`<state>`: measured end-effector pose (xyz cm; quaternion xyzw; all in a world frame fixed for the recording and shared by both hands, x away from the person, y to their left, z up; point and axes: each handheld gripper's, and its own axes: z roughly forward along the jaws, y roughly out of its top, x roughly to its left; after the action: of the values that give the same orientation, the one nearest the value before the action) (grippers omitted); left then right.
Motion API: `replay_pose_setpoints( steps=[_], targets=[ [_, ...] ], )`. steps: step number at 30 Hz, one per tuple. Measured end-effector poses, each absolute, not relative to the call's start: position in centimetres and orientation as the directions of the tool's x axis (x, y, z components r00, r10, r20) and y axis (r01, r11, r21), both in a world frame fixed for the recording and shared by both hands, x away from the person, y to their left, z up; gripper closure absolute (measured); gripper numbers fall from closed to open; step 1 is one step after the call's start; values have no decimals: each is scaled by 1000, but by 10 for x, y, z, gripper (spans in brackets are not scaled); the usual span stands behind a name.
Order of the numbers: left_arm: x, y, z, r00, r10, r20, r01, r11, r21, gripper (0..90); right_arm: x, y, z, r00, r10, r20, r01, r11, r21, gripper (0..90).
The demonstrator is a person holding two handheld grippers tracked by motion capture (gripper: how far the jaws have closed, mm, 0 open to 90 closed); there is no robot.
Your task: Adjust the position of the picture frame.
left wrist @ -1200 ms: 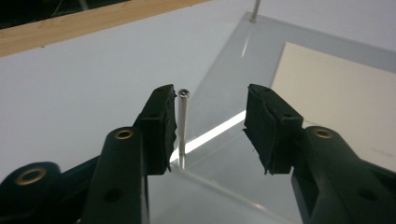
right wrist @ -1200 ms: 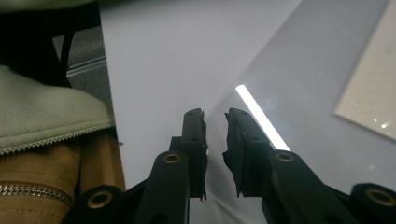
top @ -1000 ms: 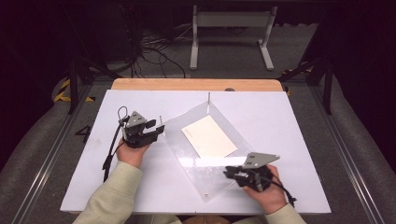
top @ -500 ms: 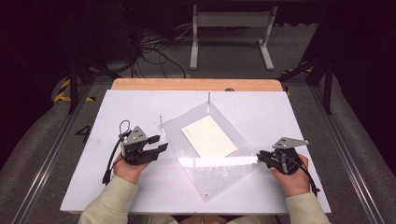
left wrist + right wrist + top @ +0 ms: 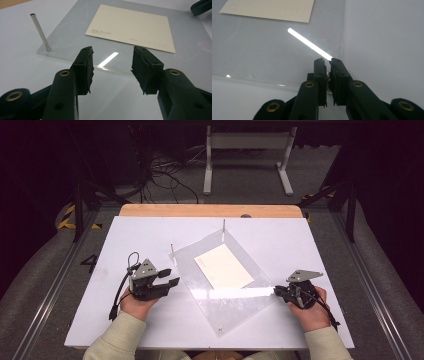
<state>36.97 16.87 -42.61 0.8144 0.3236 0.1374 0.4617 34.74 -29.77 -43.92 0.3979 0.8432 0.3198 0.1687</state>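
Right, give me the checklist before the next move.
1. Right gripper grip: jaws have just been closing, with a small metal pin between them at the plate corner: ok.
2. Left gripper open, nothing between the jaws, short of the plate edge: ok.
3. Card flat on the plate: ok.
4. Post upright at its corner: ok.
5. Pin seated in the plate: cannot tell.

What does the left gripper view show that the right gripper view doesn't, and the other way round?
Left gripper view: the open left gripper, an upright metal pin at a plate corner. Right gripper view: the right gripper, its jaws just closed further on a small metal stub at the plate's edge. Both: clear plate, cream card, white table.
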Motion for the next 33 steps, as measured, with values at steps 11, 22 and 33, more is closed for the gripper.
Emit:
replay_pose_setpoints(
  steps=[11,22,33],
  targets=[
    [371,171,-427,750,657,-78,402,-359,842,518,312,-254,-438,-766,642,-17,488,599,635,829],
    [372,176,-427,740,668,-79,410,-354,840,518,289,-217,-439,-853,522,29,420,652,631,828],
    [363,197,-427,693,717,-76,427,-323,845,516,356,-216,-399,-819,572,51,408,517,753,625]
  ],
)
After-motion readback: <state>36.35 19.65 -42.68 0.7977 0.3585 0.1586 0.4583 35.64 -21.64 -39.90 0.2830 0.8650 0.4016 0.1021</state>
